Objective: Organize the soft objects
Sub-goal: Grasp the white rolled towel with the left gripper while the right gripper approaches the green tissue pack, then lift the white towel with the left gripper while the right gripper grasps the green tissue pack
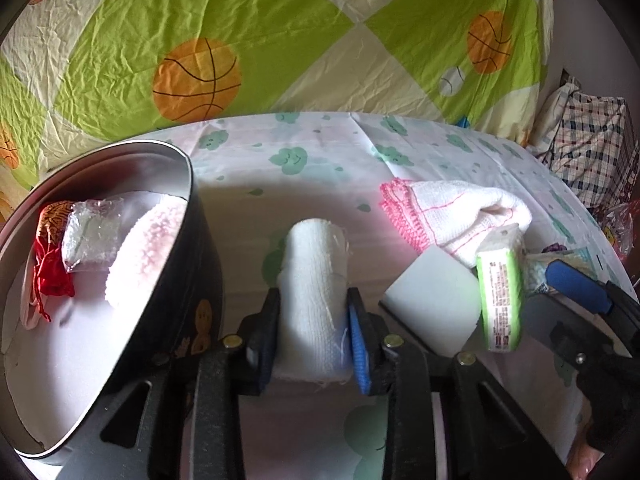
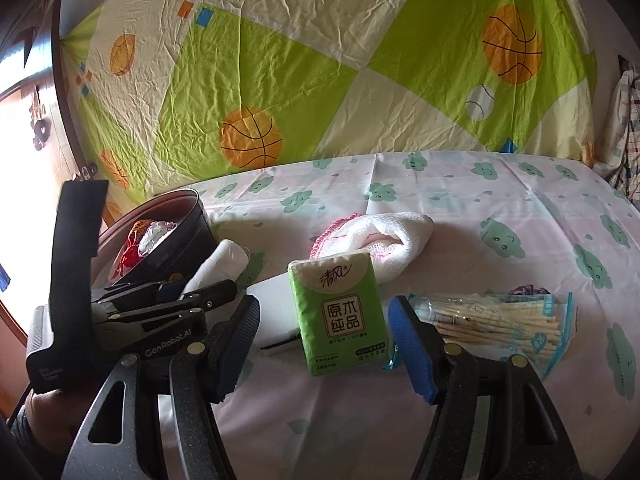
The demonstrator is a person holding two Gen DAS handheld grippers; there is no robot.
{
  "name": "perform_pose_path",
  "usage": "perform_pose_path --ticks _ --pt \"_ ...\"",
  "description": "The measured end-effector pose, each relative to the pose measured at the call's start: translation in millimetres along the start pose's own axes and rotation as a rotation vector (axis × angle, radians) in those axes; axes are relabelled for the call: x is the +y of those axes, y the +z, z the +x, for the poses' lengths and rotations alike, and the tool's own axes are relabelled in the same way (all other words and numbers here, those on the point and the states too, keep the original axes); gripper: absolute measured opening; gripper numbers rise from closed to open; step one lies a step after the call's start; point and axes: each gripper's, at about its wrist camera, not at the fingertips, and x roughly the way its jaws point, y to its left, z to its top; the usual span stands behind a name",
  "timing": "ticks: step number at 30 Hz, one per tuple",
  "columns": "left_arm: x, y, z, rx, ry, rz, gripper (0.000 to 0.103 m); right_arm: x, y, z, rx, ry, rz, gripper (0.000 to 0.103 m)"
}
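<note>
My left gripper [image 1: 314, 316] is shut on a white gauze roll [image 1: 314, 280], just right of a round black tin [image 1: 188, 280]; it shows at the left of the right wrist view [image 2: 192, 300]. The tin [image 2: 196, 232] holds a red pouch [image 1: 52, 256], a clear packet [image 1: 92, 236] and a pink cloth [image 1: 144, 252]. My right gripper [image 2: 324, 344] is open around a green tissue pack [image 2: 340, 316], not touching it. A white sponge block [image 1: 432, 312] and a white towel with pink edging [image 2: 380, 240] lie nearby.
A bag of cotton swabs [image 2: 496, 320] lies right of the tissue pack. The table has a white cloth with green cloud prints [image 2: 520, 216]. A green and cream basketball sheet [image 2: 300, 60] hangs behind. Checked fabric [image 1: 592, 148] sits at the far right.
</note>
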Motion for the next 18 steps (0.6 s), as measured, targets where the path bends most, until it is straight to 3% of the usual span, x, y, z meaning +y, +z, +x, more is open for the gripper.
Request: perform_pose_path --ticks 7,18 --pt "5.5 0.1 -12.3 -0.073 -0.001 -0.026 0.030 -5.0 8.8 22.8 0.071 0.022 0.007 0.069" --pt "7.2 -3.4 -25.0 -0.149 0.012 -0.039 0.030 -3.1 10.3 35.6 0.112 0.003 -0.006 0.069"
